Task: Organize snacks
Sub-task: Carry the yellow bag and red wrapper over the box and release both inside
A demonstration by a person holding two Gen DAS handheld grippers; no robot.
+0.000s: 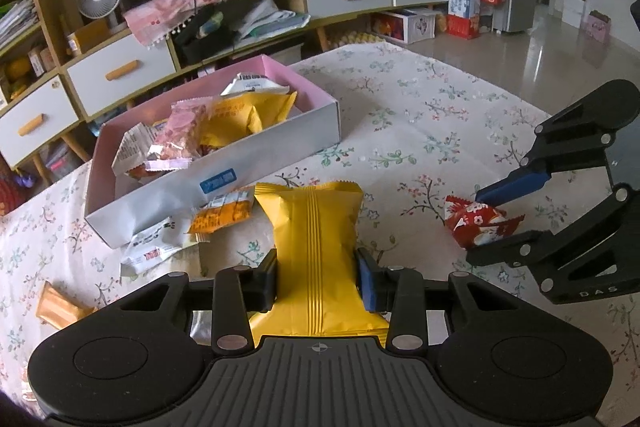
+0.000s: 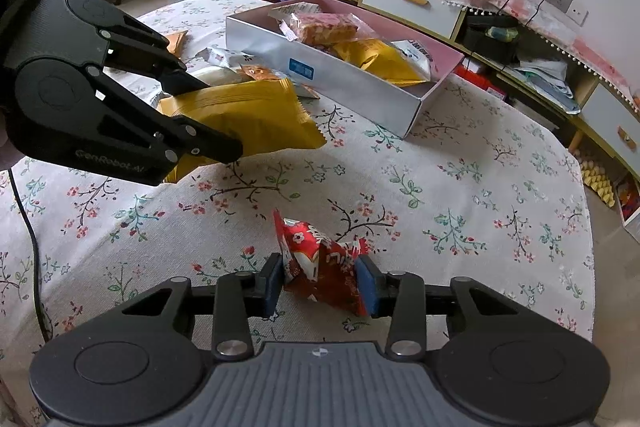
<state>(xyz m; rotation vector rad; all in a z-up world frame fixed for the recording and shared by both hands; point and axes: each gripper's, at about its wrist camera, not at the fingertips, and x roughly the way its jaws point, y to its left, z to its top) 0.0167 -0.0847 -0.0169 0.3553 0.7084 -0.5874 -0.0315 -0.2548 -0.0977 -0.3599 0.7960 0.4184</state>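
On the floral tablecloth (image 2: 460, 167), near the grey box (image 1: 256, 163) of snacks, my left gripper (image 1: 318, 283) pinches a yellow packet (image 1: 316, 247) lifted off the cloth, while my right gripper (image 2: 320, 285) clamps a red packet (image 2: 320, 263) to its right.

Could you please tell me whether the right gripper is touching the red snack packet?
Touching: in the right wrist view, the right gripper has both pads pressed against the red snack packet, pinching its sides.

Loose packets (image 1: 192, 227) crowd box (image 1: 256, 163) front.
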